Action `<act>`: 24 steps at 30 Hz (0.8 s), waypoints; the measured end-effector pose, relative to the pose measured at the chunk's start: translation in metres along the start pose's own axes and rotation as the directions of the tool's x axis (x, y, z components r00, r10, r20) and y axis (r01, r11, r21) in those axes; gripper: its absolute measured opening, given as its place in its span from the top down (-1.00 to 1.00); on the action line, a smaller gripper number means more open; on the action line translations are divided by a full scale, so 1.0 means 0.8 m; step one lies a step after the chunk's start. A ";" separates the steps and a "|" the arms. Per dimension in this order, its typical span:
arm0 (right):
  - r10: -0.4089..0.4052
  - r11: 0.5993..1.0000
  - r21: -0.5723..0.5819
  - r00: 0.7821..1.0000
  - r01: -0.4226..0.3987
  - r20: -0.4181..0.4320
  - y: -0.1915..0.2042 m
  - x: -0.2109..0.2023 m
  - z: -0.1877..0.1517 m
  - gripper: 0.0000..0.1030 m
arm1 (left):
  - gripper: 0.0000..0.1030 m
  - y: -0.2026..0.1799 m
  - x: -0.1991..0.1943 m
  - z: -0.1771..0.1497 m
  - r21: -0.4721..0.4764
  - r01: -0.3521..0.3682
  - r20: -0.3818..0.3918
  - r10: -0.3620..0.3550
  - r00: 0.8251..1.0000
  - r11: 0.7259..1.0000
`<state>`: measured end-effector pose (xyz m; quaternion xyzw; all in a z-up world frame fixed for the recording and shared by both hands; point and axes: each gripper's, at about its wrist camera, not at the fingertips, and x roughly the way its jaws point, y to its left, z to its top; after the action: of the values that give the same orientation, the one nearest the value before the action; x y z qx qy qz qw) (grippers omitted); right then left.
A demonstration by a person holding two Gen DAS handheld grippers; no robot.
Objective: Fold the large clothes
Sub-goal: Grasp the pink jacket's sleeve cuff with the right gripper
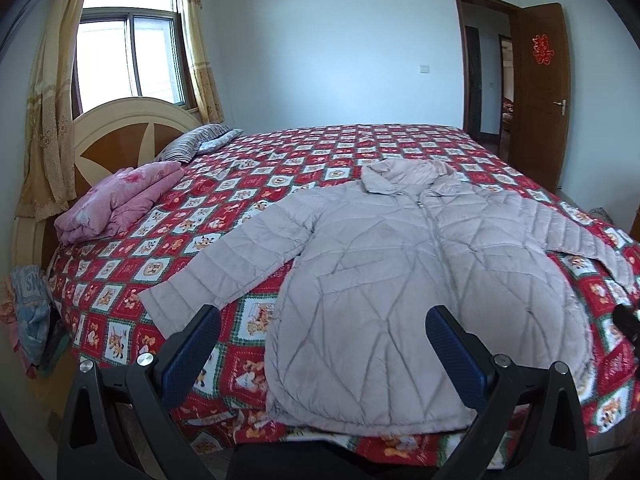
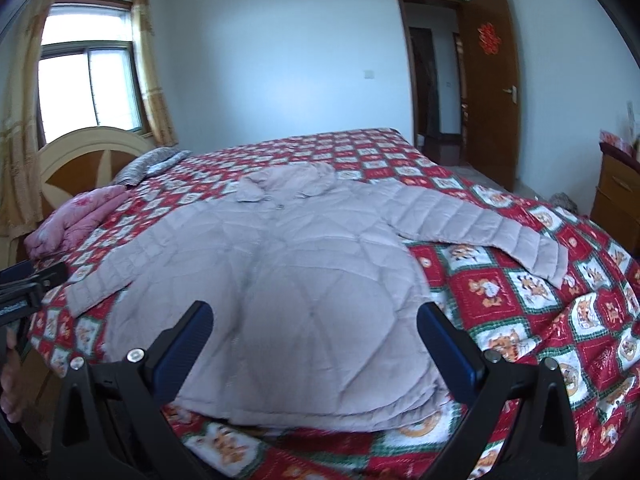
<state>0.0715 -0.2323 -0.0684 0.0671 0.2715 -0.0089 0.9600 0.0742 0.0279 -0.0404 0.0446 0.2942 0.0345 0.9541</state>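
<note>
Lying spread on the bedspread [image 1: 320, 148], jacket [image 1: 420, 264] beneath both wide-open, empty grippers; pink quilt [image 1: 116, 204] aside.

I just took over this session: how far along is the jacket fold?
Done: the quilted jacket lies flat, zipped, front up on the red patterned bedspread, both sleeves spread out. In hand: nothing; the left gripper and right gripper both hover open above the hem. Left: every fold; the left sleeve and right sleeve are not yet brought in.
</note>
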 end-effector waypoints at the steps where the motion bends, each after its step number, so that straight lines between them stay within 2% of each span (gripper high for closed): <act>1: -0.032 0.999 0.029 0.999 0.032 -0.007 -0.019 0.011 0.003 -1.00 | -0.98 -0.001 0.012 0.003 0.007 -0.009 0.002 0.009 1.000 1.000; 3: -0.079 0.993 0.084 0.997 0.080 -0.013 -0.058 0.029 0.009 -1.00 | -0.98 -0.004 0.040 0.009 0.034 -0.027 0.007 0.026 1.000 0.999; 7: -0.158 0.966 0.198 0.986 0.166 -0.058 -0.133 0.054 0.017 -0.99 | -0.98 -0.007 0.106 0.021 0.054 -0.049 -0.045 0.052 0.998 0.997; 12: -0.245 0.920 0.282 0.961 0.272 -0.127 -0.212 0.082 0.028 -0.80 | -0.98 -0.019 0.160 0.040 0.072 -0.092 -0.045 0.095 0.994 0.993; 15: -0.277 0.881 0.346 0.945 0.322 -0.173 -0.264 0.096 0.032 -0.76 | -0.98 -0.029 0.186 0.055 0.086 -0.100 -0.030 0.103 0.994 0.991; 17: -0.285 0.847 0.401 0.935 0.349 -0.211 -0.306 0.103 0.036 -0.59 | -0.98 -0.035 0.206 0.063 0.102 -0.125 -0.016 0.127 0.992 0.987; 21: -0.342 0.770 0.480 0.907 0.420 -0.245 -0.373 0.106 0.040 -0.56 | -0.98 -0.044 0.254 0.079 0.116 -0.170 -0.024 0.173 0.985 0.979; 24: -0.365 0.732 0.505 0.889 0.457 -0.276 -0.405 0.109 0.041 -0.56 | -0.98 -0.046 0.292 0.089 0.114 -0.210 -0.020 0.214 0.977 0.971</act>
<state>0.1454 -0.5564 -0.1267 0.2823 0.3398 -0.2950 0.8472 0.3083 0.0080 -0.1160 0.1285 0.3047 0.1204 0.9360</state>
